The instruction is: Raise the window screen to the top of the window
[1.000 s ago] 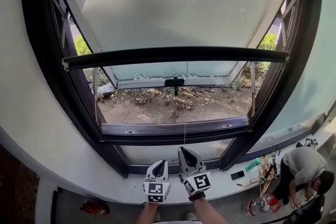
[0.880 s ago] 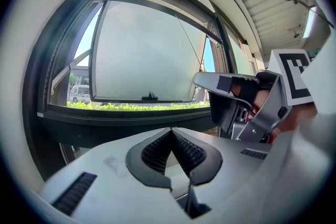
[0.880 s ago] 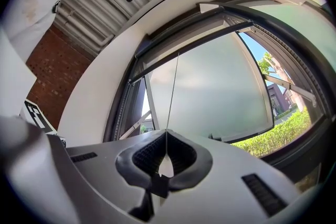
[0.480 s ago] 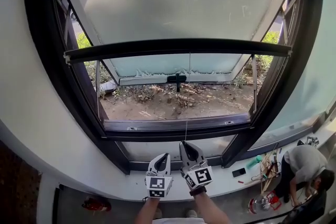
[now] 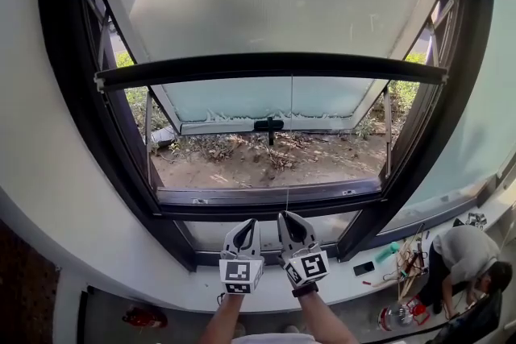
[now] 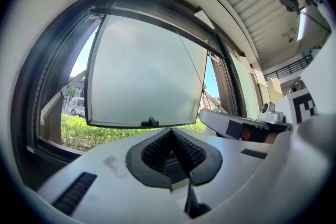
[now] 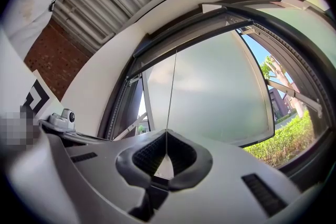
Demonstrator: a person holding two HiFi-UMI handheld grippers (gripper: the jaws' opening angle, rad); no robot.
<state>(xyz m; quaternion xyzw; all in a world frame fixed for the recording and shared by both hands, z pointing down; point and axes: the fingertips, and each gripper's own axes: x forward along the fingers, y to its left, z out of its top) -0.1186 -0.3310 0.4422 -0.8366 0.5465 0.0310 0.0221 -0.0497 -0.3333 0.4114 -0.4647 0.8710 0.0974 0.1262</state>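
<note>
The dark window frame [image 5: 64,133] fills everything above and ahead of your fingers. The window screen [image 5: 266,4] covers its upper part. The screen's black bottom bar [image 5: 266,67] runs across the opening well above both sets of fingertips. Beyond the bar, the frosted glass sash [image 5: 242,102] is swung outward over bare ground. The pale sill [image 5: 185,286] lies just under your fingers.

Your left gripper [image 5: 242,234] sits just beside the right one, on its left. Its pads are pressed together on nothing [image 6: 170,131].

Your right gripper [image 5: 292,225] is clamped tight on the thin pull cord [image 5: 287,149]. The cord enters at the very tips of those fingers [image 7: 167,132] and rises straight up from them [image 7: 172,86] to the middle of the bar.
</note>
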